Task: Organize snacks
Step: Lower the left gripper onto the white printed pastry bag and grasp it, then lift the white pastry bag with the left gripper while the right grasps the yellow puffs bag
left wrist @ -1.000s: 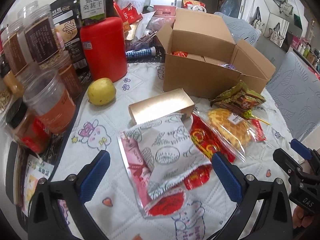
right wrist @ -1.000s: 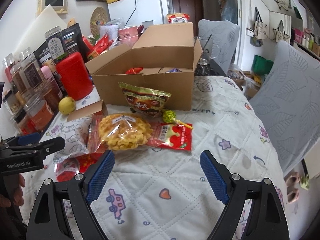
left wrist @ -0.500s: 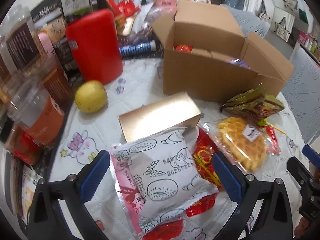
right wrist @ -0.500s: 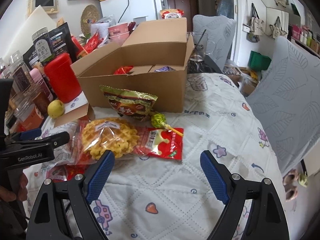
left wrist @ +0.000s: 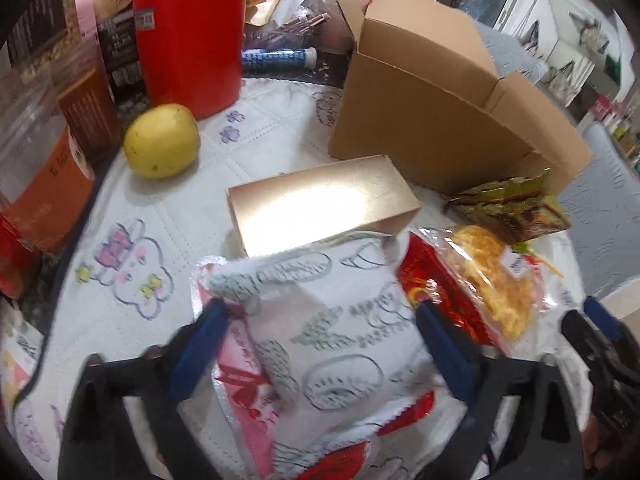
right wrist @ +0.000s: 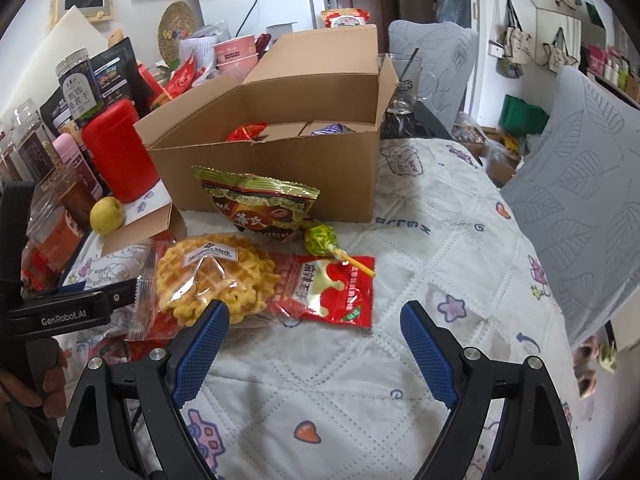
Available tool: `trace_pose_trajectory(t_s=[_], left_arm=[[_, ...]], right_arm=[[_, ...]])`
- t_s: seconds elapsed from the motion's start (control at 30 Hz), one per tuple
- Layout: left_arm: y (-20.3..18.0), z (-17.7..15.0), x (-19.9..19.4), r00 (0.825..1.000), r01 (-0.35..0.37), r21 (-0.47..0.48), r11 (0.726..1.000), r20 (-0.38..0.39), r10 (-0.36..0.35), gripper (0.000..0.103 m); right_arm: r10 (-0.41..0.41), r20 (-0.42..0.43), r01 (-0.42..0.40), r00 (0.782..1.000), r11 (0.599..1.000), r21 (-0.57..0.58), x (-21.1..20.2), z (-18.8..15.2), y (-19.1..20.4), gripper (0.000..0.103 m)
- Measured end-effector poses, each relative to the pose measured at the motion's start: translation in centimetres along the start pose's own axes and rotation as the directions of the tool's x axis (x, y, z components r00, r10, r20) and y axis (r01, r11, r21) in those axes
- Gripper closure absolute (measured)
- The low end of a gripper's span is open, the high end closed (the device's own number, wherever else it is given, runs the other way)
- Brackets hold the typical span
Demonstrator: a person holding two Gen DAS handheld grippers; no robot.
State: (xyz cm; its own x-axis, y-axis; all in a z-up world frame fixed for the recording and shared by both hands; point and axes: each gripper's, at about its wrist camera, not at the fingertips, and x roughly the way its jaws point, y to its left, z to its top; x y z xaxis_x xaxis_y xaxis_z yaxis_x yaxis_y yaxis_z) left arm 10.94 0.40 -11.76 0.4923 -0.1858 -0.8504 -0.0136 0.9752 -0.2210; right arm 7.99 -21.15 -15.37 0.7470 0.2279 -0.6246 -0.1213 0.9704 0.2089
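Note:
A puffy white snack pouch point(left wrist: 340, 320) lies on a pink packet point(left wrist: 244, 396) in the left wrist view. My left gripper point(left wrist: 322, 338) straddles the pouch and its jaws are closing; the blue pads stand at its two sides without squeezing it. Just beyond sit a gold box point(left wrist: 320, 204) and the open cardboard box point(left wrist: 420, 120). My right gripper point(right wrist: 316, 336) hangs open over the tablecloth with nothing between its fingers. Ahead of it lie a waffle packet point(right wrist: 212, 280), a red sachet point(right wrist: 332, 292), a lollipop point(right wrist: 320, 236) and a green-brown bag point(right wrist: 260, 208).
A red canister point(left wrist: 188, 32), a yellow fruit point(left wrist: 160, 146) and several jars point(left wrist: 36, 184) crowd the table's left side. A glass point(right wrist: 404, 84) stands behind the carton. A grey leaf-patterned chair point(right wrist: 580, 200) flanks the table's right edge.
My left gripper has dropped and moved forward over the white pouch, and its jaws have narrowed around it. The right gripper has shifted slightly and stays open.

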Motion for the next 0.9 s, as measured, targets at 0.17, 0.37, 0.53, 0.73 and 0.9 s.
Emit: trace_pose_trajectory(t_s=[0.17, 0.37, 0.53, 0.73, 0.9], left_arm=[[0.3, -0.1, -0.5, 1.0, -0.008, 0.029, 1.0, 0.006, 0.008, 0.042], [0.5, -0.4, -2.6, 0.999, 0.008, 0.04, 0.999, 0.035, -0.01, 0.046], [0.8, -1.1, -4.2, 0.997, -0.033, 0.054, 0.998, 0.069, 0.03, 0.046], [2.1, -1.9, -4.6, 0.996, -0.057, 0.029, 0.998, 0.067, 0.055, 0.046], [3.1, -2.2, -4.4, 0.997, -0.062, 0.004, 0.998, 0.056, 0.062, 0.047]], right_arm=[[0.015, -0.008, -0.015, 1.0, 1.0, 0.006, 0.3, 0.1, 0.1, 0.015], [0.063, -0.017, -0.063, 0.998, 0.998, 0.016, 0.4, 0.4, 0.5, 0.015], [0.127, -0.017, -0.127, 0.992, 0.992, 0.007, 0.6, 1.3, 1.4, 0.012], [0.229, -0.038, -0.231, 0.973, 0.972, -0.047, 2.0, 2.2, 3.5, 0.0], [0.268, -0.065, -0.274, 0.961, 0.958, -0.091, 3.5, 2.5, 5.2, 0.0]])
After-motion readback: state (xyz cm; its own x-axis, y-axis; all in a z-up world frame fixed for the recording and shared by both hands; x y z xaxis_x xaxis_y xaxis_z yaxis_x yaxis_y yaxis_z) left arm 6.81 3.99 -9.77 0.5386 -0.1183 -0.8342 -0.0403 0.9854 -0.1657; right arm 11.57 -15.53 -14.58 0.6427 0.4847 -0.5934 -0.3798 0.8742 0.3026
